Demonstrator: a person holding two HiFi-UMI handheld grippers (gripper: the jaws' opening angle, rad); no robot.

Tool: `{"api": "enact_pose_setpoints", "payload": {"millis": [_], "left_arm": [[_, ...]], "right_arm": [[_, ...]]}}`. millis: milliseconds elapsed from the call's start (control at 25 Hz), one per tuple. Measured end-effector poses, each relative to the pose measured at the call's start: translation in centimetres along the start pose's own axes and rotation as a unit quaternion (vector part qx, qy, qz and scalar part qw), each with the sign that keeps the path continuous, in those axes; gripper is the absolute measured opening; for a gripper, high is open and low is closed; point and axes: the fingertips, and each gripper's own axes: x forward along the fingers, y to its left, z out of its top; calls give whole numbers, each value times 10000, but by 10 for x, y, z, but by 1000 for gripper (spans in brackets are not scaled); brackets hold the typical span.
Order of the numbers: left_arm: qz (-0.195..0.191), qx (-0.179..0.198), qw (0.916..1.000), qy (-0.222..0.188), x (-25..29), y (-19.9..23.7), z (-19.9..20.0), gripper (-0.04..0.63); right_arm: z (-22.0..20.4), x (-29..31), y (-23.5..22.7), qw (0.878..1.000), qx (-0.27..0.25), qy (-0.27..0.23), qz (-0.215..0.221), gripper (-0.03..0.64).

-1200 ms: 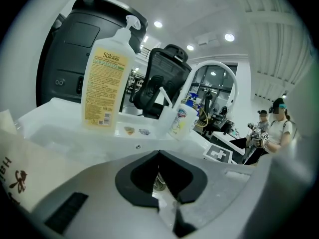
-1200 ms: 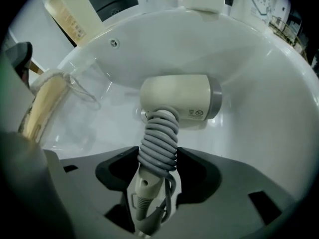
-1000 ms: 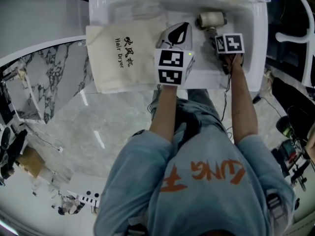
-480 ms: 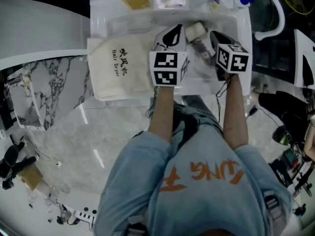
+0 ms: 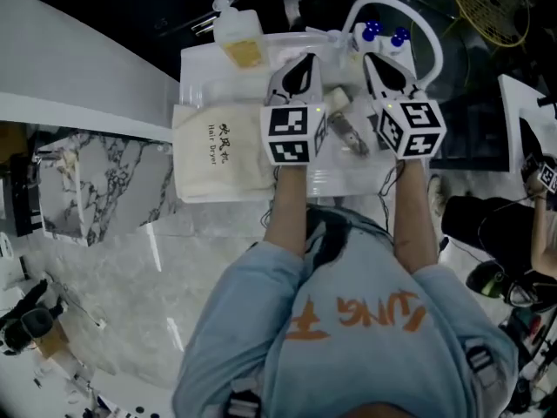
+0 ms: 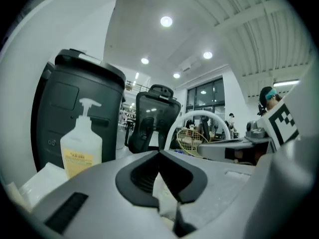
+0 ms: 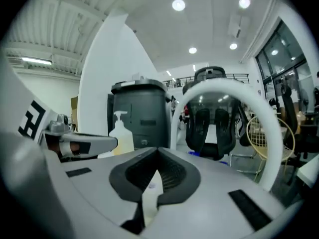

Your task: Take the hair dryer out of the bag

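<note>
Left claw [image 5: 302, 62] and right claw [image 5: 385, 62] higher now, both pressed together, hair dryer [image 5: 348, 131] down between them.

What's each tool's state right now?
Left tool: closed, nothing held.
Right tool: closed, nothing held.

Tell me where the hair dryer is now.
In the head view the hair dryer lies on the white counter, right of the cream bag, between the left claw and right claw.
</note>
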Motion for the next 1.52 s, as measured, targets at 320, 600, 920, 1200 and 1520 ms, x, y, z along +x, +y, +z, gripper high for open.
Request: {"api": "enact_pose_setpoints", "payload": {"millis": [320, 600, 920, 1200, 1520], "left_arm": [[427, 460, 9946, -830, -22, -27, 60, 3], [713, 498, 9913, -985, -45, -41, 67, 3], [873, 656, 9887, -1023, -68, -52, 63, 2], [988, 790, 9868, -1016, -83, -45, 65, 2], [1122, 729, 9867, -924, -91, -38, 61, 3]], "right_arm": [[71, -43, -18, 9942, -242, -1029, -174, -2], [82, -70, -19, 9917, -316, -1246, -37, -2], [73, -78, -7, 9909, -233, -1307, 208, -2], [76, -75, 5, 9893, -146, -1414, 331, -2], [79, -74, 11, 9875, -165, -1511, 421, -2]]}}
